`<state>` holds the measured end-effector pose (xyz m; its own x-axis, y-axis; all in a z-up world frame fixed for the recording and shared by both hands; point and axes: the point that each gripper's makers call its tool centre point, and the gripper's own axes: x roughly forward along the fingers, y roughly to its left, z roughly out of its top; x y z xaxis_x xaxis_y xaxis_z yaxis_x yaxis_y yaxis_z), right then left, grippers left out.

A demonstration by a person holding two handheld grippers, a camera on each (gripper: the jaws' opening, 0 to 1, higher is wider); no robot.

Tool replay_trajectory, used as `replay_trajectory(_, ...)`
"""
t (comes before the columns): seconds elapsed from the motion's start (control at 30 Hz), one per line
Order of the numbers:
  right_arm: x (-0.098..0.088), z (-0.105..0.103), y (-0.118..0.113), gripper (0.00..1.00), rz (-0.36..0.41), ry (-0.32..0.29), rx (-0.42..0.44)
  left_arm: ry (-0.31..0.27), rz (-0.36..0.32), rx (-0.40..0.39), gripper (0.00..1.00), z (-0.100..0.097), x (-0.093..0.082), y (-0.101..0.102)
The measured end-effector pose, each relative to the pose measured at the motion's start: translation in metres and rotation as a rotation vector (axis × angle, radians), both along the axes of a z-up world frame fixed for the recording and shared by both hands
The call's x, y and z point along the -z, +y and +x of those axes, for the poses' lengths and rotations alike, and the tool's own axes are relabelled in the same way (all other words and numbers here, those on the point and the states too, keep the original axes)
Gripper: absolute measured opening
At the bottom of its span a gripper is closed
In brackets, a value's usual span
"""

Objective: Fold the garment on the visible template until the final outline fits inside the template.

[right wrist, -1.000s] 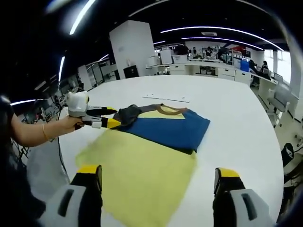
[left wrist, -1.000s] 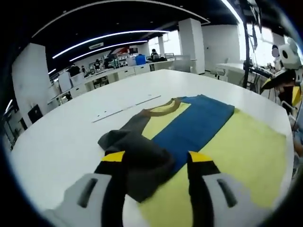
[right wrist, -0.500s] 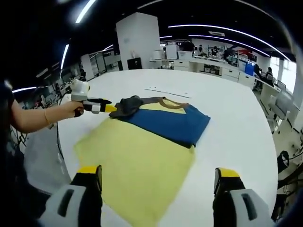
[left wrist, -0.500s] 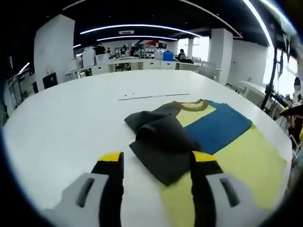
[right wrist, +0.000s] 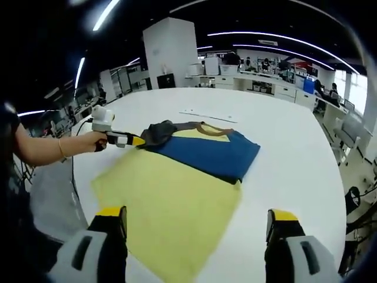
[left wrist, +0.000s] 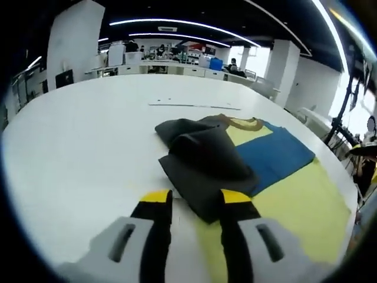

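Note:
The garment (left wrist: 277, 156) lies folded on the yellow template (left wrist: 294, 206): a blue panel, a yellow chest with a brown collar, and a dark grey sleeve (left wrist: 203, 168) bunched over its near end. My left gripper (left wrist: 196, 200) is open, its jaws drawn fairly close, and the sleeve's near corner lies just between the tips. In the right gripper view the garment (right wrist: 206, 150) lies at the template's (right wrist: 171, 200) far end, with the left gripper (right wrist: 134, 141) at the sleeve. My right gripper (right wrist: 197, 215) hangs wide open over the template's near end, holding nothing.
Everything rests on a large white table (left wrist: 76, 135). A thin strip (right wrist: 209, 115) lies on it beyond the garment. A person's hand (right wrist: 88, 141) holds the left gripper from the table's left edge. Desks, pillars and people stand far behind.
The left gripper's jaws have narrowed and come low against the dark sleeve's near corner. The right gripper has stayed still and open.

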<state>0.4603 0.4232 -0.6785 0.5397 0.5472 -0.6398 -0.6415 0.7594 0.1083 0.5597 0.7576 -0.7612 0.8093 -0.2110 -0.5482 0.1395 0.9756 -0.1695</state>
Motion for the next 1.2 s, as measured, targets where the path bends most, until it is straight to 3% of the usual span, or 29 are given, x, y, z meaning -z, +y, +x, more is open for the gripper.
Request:
replay_trajectory(0.2, 0.001, 0.002, -0.003, 1.00, 0.000, -0.001, 0.016, 0.001, 0.014, 0.018, 0.14, -0.001, 0.002, -0.003)
replay_trajectory(0.4, 0.003, 0.001, -0.002, 1.00, -0.002, 0.002, 0.012, -0.050, 0.058, -0.006, 0.00, 0.001, -0.013, 0.004)
replay_trajectory(0.7, -0.001, 0.002, 0.001, 1.00, 0.003, -0.006, -0.001, -0.059, 0.063, -0.023, 0.00, -0.002, -0.022, 0.009)
replay_trajectory(1.03, -0.010, 0.001, 0.004, 1.00, 0.003, -0.031, -0.028, -0.133, 0.148, -0.013, 0.00, -0.006, -0.065, 0.034)
replay_trajectory(1.2, -0.011, -0.003, 0.005, 1.00, -0.003, -0.033, -0.039, -0.164, 0.172, -0.052, 0.00, -0.012, -0.083, 0.055)
